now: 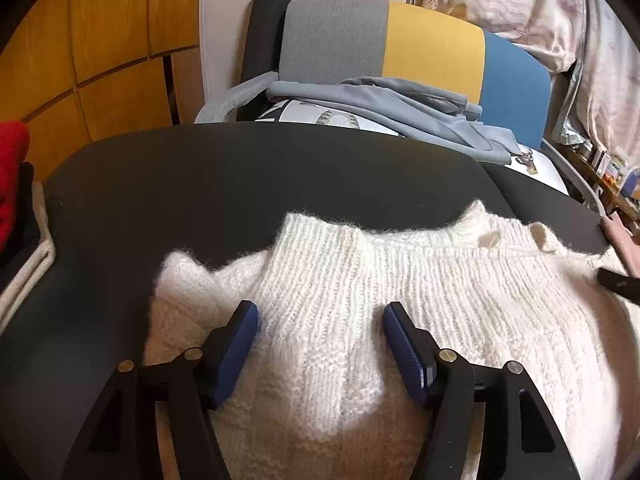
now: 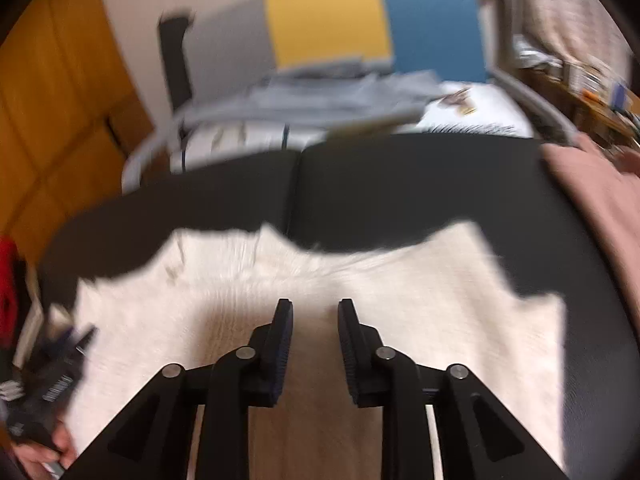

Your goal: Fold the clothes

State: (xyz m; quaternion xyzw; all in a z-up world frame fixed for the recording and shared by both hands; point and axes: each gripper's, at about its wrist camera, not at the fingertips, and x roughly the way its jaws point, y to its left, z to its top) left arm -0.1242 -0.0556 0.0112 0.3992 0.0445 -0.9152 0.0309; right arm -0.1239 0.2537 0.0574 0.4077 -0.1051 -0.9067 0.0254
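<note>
White knit sweater (image 1: 360,320) spread on the dark counter (image 1: 240,176), directly beneath both grippers. Left gripper (image 1: 320,312) released, jaws wide apart over the ribbed collar region. Right gripper (image 2: 314,312) also unclenched, jaws narrowly parted above the sweater body; this view is motion-blurred. Ahead of the grippers, beyond the counter: a grey-yellow-blue chair (image 1: 432,52) carrying a grey garment (image 1: 400,108). Left of the left gripper, red fabric (image 1: 12,168); right of the right gripper, pink cloth (image 2: 592,200) on the counter edge.
</note>
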